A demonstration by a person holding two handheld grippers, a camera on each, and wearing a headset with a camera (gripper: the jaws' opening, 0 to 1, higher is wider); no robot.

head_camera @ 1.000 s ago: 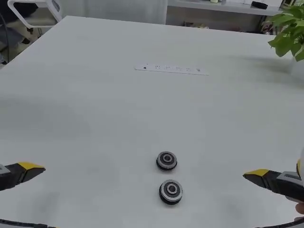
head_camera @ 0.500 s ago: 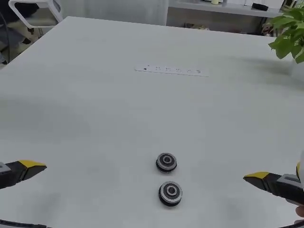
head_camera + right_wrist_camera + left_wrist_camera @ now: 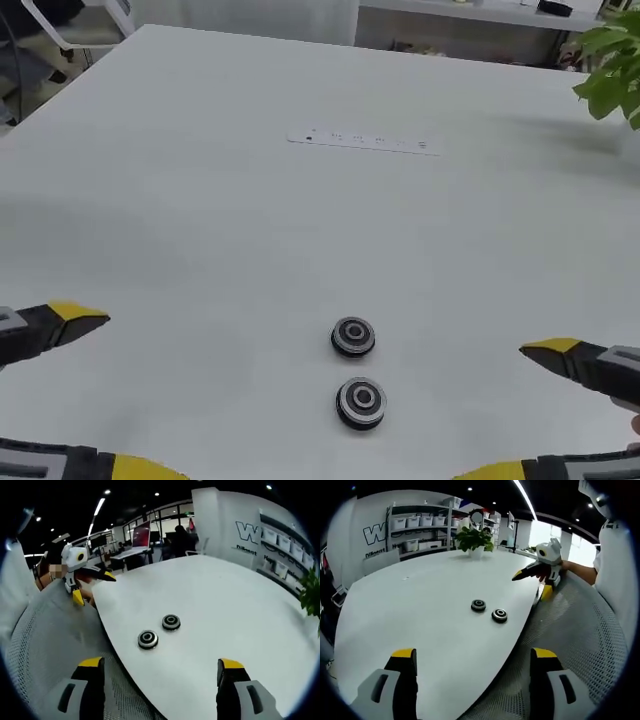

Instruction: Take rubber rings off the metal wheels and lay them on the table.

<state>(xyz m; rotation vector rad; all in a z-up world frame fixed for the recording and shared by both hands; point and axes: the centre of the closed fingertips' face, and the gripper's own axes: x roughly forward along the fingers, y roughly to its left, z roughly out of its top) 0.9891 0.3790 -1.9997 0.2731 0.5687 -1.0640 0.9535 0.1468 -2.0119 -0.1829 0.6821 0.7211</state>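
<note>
Head view: two wheels lie low on the counter [image 3: 300,230] toward 6 o'clock, the far wheel [image 3: 352,337] at 12 o'clock of the near wheel [image 3: 361,403], close but apart, each with its dark ring on. The left gripper [image 3: 130,395] at 8 o'clock and the right gripper [image 3: 495,412] at 4 o'clock both gape wide and empty.

Left gripper view: jaws wide, wheels at 12 o'clock, right gripper [image 3: 535,570] at 1 o'clock.

Right gripper view: jaws wide, wheels at 12 o'clock, left gripper [image 3: 90,575] at 10 o'clock.
</note>
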